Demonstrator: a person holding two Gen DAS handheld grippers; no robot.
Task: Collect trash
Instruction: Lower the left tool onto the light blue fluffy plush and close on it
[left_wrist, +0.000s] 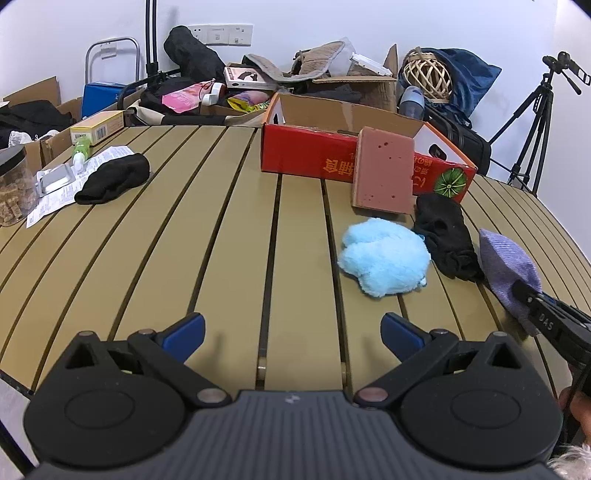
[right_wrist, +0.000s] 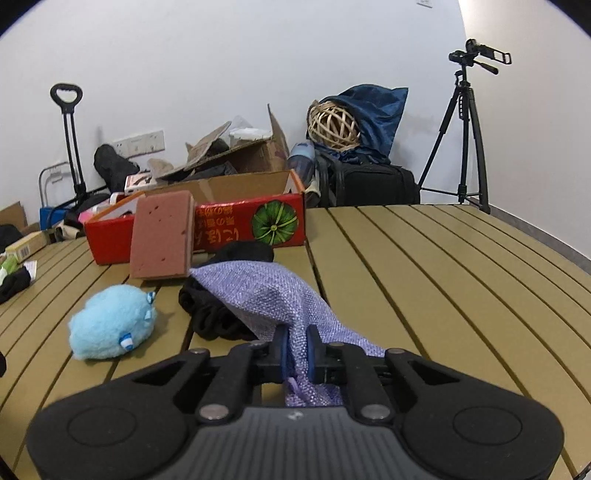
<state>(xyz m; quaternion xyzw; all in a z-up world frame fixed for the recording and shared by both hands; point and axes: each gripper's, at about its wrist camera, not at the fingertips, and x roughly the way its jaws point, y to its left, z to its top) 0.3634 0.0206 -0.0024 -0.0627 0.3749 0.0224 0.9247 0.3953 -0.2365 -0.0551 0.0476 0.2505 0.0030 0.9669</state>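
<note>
The red cardboard box (right_wrist: 221, 225) is taken as landmark; its inside is hidden, so nothing can be judged collected. A pink foam block (right_wrist: 162, 236) is leaned against its front. Before it, a black sock (right_wrist: 207, 314) and blue plush toy (right_wrist: 110, 321) are left lying. The lilac woven pouch (right_wrist: 266, 295), nearest, is pinched by the right gripper (right_wrist: 295, 350). The left gripper (left_wrist: 291, 332) is held wide, empty.
</note>
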